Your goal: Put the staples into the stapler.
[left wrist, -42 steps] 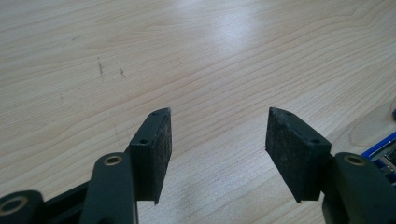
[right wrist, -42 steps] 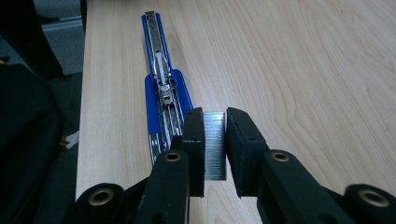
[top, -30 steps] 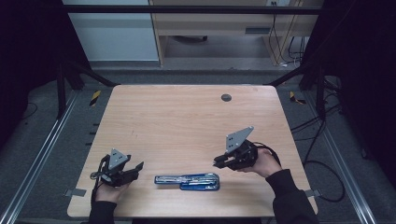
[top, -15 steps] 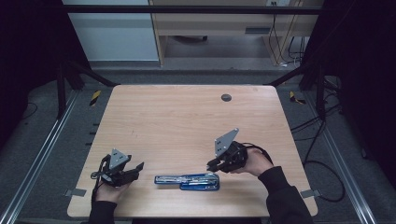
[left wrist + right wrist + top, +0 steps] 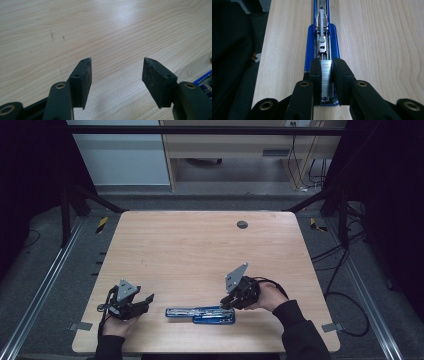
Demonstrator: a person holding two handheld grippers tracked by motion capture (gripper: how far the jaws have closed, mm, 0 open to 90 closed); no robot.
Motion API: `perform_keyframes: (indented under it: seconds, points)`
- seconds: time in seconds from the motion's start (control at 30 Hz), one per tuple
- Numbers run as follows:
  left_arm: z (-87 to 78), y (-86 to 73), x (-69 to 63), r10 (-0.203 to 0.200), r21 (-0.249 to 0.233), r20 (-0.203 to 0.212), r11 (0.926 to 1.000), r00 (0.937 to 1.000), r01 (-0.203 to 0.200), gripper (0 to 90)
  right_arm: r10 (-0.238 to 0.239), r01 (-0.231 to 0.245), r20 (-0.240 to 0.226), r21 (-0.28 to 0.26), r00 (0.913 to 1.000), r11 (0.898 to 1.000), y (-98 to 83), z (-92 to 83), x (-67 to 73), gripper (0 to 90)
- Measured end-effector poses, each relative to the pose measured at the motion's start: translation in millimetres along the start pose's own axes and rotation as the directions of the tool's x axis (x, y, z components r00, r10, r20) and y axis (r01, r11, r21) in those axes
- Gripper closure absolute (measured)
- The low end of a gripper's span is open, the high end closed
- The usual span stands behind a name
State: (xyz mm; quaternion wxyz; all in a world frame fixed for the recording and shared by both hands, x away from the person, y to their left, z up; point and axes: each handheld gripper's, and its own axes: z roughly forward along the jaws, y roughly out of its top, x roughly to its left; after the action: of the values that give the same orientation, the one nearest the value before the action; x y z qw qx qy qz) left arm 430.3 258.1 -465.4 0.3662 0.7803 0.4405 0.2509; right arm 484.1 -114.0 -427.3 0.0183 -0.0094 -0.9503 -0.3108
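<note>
Silvery staples (image 5: 326, 75), a full strip, are sitting pinched between the right tool's (image 5: 327, 72) pads, directly over the open blue stapler (image 5: 322, 42) whose loading channel is running straight ahead of the jaws. Judging by this, the strip is being loaded: it should be kept level and in line with the channel, lowered squarely, then released. The right hand (image 5: 270, 296) is tilting its tool down onto the stapler's near end. Off to the side, the left tool (image 5: 116, 75) is resting spread and empty, low over the wooden surface (image 5: 200, 250).
</note>
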Motion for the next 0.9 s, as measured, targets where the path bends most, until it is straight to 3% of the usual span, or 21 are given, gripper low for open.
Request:
perform_keyframes:
  seconds: [0.9]
  points:
    - [0.4,0.0,-0.1,0.001,0.002,0.0,1.0,1.0,-0.001,40.8,0.015,-0.014,-0.018,0.029,0.9997,0.999,-6.6,12.1,-0.8,78.0]
